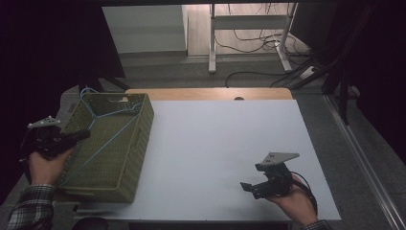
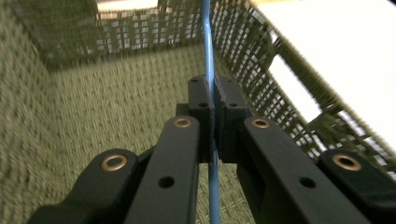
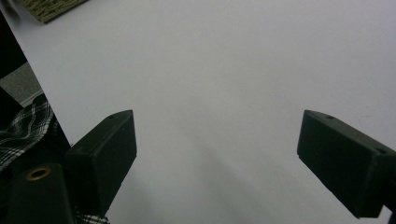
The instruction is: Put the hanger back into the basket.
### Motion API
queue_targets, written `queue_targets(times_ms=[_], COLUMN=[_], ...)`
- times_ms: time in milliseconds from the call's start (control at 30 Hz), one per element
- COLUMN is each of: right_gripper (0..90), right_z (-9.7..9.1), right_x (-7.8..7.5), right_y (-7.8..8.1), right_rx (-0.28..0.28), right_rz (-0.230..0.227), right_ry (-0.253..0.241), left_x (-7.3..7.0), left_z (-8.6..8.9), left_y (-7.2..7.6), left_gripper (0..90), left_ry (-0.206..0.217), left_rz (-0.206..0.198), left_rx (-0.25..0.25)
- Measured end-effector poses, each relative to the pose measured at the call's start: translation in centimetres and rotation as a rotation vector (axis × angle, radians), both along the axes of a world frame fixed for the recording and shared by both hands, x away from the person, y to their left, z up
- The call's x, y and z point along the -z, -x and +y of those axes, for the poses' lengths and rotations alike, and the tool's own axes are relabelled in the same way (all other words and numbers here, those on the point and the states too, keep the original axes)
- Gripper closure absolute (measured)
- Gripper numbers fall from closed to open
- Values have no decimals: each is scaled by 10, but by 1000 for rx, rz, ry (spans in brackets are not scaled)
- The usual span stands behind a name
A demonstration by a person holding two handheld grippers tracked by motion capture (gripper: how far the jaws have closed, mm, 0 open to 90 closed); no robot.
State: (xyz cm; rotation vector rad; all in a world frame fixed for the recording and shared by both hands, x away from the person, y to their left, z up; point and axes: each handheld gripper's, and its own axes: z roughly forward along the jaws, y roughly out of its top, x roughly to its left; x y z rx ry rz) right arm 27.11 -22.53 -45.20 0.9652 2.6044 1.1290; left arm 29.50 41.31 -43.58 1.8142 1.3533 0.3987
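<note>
Left gripper (image 2: 214, 109) is clamped on a thin blue hanger (image 2: 208, 56), which runs up between the jaws into the green basket (image 2: 84, 116), apparently for depositing. Right gripper (image 3: 215, 158) idles over the white table (image 3: 233, 60), jaws spread, nothing between them.

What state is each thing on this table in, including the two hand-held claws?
Left gripper: shut on the blue hanger, inside the basket.
Right gripper: open, holding nothing, above the white tabletop.
Blue hanger: lying slanted in the basket, hook at the far end.
Green basket: upright on the table's left edge, open-topped.
White tabletop: bare.
</note>
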Motion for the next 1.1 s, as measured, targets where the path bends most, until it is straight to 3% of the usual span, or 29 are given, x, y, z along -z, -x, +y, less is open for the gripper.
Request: queue_targets(times_ms=[133, 267, 367, 500, 600, 733, 833, 967, 1100], right_gripper=[119, 119, 119, 118, 117, 111, 87, 67, 35], right_z=[0, 1, 1, 1, 0, 0, 0, -2, -7], right_x=[1, 2, 2, 2, 2, 1, 1, 1, 0], right_y=[0, 0, 0, 1, 1, 4, 7, 9, 11], right_rx=[-3, -2, -6, -4, 0, 6, 27, 49, 83], right_rz=[2, 7, 6, 5, 1, -5, -25, -35, -32], right_ry=[6, 8, 12, 10, 7, -3, 4, 4, -5], left_x=[12, 17, 18, 13, 7, -1, -6, -11, -15], left_z=[2, 4, 5, 7, 6, -3, -19, -46, -67], left_y=[-4, -7, -8, -5, -1, 8, 15, 27, 38], left_gripper=[870, 868, 857, 750, 613, 445, 285, 193, 98], left_ry=[1, -5, -36, -28, -23, 33, 19, -6, -6], left_rz=[54, 83, 102, 72, 48, 7, -7, -31, -20], left_rx=[-12, -41, -81, -107, -116, -64, -9, 87, 172])
